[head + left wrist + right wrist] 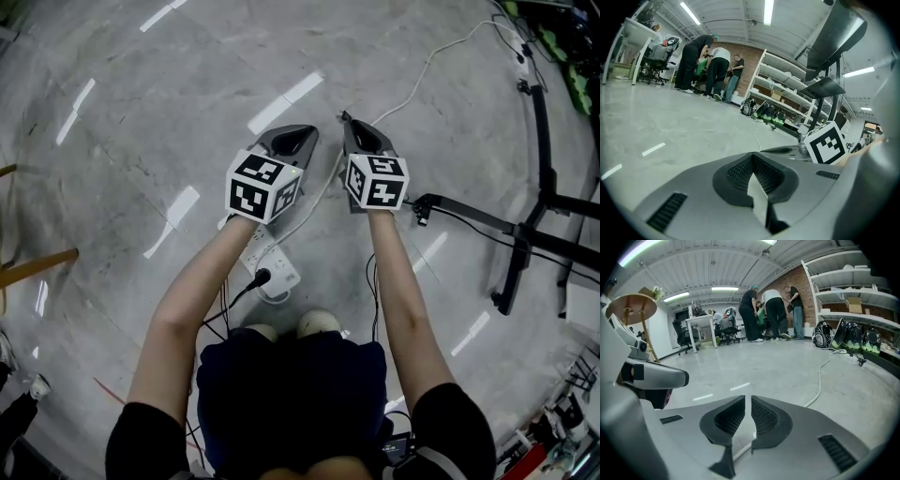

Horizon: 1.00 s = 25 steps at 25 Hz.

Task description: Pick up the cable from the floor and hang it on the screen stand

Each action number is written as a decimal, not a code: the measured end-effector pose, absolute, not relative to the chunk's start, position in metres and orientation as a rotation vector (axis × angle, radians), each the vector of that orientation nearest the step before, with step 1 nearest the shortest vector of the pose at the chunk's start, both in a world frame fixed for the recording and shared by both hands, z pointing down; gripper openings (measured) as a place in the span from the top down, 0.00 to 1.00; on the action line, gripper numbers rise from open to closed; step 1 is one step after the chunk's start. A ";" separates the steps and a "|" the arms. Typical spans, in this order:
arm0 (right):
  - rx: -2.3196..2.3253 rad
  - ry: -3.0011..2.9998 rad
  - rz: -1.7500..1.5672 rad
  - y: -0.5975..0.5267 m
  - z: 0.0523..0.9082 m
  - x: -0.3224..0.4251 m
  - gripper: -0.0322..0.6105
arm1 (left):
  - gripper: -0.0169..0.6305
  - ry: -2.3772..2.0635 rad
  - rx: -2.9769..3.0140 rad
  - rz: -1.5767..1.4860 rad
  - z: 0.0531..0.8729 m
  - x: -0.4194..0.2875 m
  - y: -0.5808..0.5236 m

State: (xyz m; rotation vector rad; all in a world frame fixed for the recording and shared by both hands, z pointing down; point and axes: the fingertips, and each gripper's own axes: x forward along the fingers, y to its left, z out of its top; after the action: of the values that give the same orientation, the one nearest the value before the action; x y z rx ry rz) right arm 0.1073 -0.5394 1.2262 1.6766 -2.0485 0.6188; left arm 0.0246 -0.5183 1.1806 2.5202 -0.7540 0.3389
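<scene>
Because the cable [321,192] lies flat on the floor [159,112], the step in hand looks like the reach down to take hold of it. It will likely go best if one gripper spreads wide first, then comes down astride the line so a pad lands on each side.

The right gripper [746,397] is the nearer candidate. Its jaws are parted by only a thin slit with nothing between them, and a short stretch of the cable shows on the floor just beneath them. That slit seems too narrow to slip over the cord, so it probably needs opening before it touches down. The left gripper [753,154] has its jaws pressed together at the tips and holds nothing. It could take a second hold further along to gather slack.

A grip on a loose middle stretch seems wiser than one close to the power strip [274,272] by the person's feet, since a pull there may drag the strip along.

The cable is thin, white and round. It runs from near the power strip up between the two grippers, then away in a lazy curve toward the upper right. There it ends close to the screen stand [539,220], whose black legs spread over the floor to the right. It looks limp and light, likely to sag in loops when lifted.
</scene>
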 end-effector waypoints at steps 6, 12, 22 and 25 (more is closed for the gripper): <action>1.635 -2.001 0.649 -0.553 1.256 0.110 0.74 | 0.96 -0.760 2.538 0.364 1.198 0.029 -0.521; 1.596 -1.918 0.644 -0.566 1.286 0.118 0.69 | 0.96 -0.747 2.544 0.391 1.210 0.027 -0.513; 1.559 -1.873 0.667 -0.567 1.308 0.123 0.69 | 0.96 -0.755 2.523 0.376 1.213 0.025 -0.511; 1.539 -1.873 0.623 -0.566 1.308 0.121 0.76 | 0.96 -0.761 2.514 0.370 1.212 0.025 -0.512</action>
State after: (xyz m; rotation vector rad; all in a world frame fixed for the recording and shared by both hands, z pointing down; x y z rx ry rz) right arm 0.1210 -0.5662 1.3078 1.5393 -1.8727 0.6229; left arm 0.0251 -0.5117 1.2123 2.5137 -0.7609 0.3696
